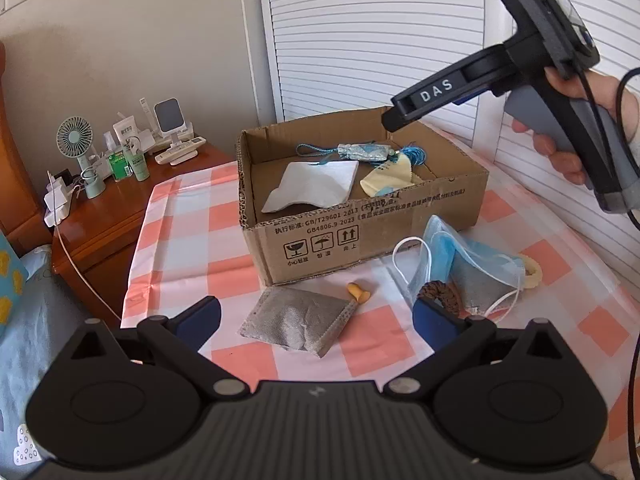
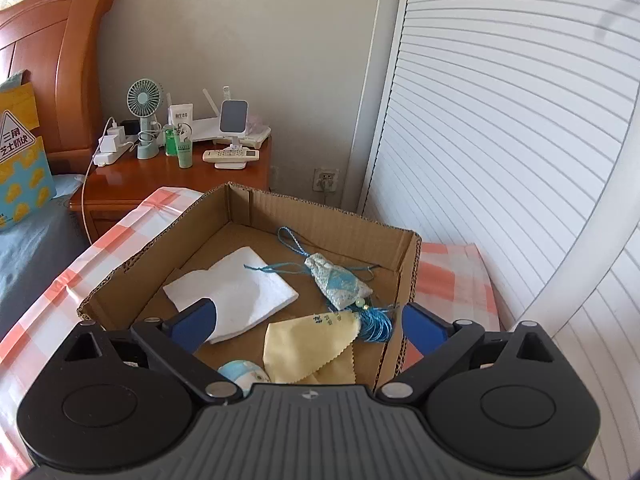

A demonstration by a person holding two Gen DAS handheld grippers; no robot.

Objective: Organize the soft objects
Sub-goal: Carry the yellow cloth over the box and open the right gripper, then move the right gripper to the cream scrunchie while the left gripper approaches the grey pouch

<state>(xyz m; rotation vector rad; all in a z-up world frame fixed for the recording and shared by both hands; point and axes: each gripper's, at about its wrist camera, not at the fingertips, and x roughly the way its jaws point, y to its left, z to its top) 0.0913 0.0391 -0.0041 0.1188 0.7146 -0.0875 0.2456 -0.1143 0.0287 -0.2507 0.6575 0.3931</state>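
A pink-and-white checked tablecloth (image 1: 192,240) covers the surface beside a wooden nightstand (image 1: 116,204) and a white louvred door (image 1: 360,40). Nearest the left gripper (image 1: 316,316), whose blue-padded jaws stand wide and hold nothing, a grey fabric sachet (image 1: 298,322) lies between the fingers, with a small orange earplug (image 1: 359,293) just beyond it. A blue surgical mask (image 1: 464,260) lies to the right, just past the right-hand finger. Behind them sits the open brown cardboard box (image 1: 320,240), printed "GB/T29601 2013" and "GB4806.9 2023". The right gripper (image 2: 312,320), lettered "DAS" on one finger, hovers over the box with its jaws wide and empty. Below it lie a pale yellow cloth (image 2: 304,344), a folded white tissue (image 2: 236,292) and a blue tasselled sachet (image 2: 340,284).
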